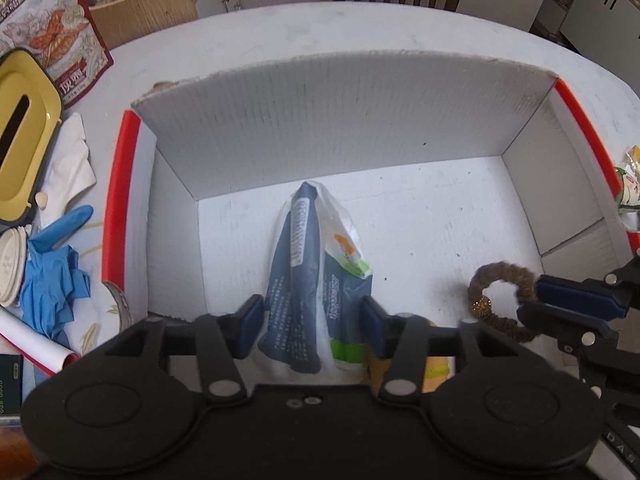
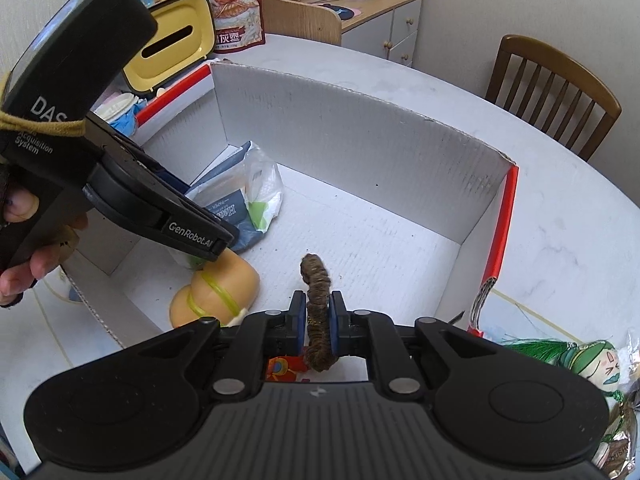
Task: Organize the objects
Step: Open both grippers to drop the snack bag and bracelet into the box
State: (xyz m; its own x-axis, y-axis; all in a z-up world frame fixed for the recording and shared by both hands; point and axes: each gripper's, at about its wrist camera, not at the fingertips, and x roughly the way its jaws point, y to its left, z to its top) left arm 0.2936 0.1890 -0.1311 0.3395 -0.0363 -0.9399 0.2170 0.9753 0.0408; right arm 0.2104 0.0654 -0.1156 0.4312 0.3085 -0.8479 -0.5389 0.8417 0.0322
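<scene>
Clamped in my right tool (image 2: 319,322), the scrunchie (image 2: 318,312) hangs over the box (image 2: 360,128). My left tool (image 1: 314,326) sits released around the tissue pack (image 1: 316,280) inside. Next, I judge: lower, release the scrunchie.

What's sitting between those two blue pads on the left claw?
A blue-and-white tissue pack lies between the left gripper's open pads, inside the white box; the left wrist view shows it.
</scene>
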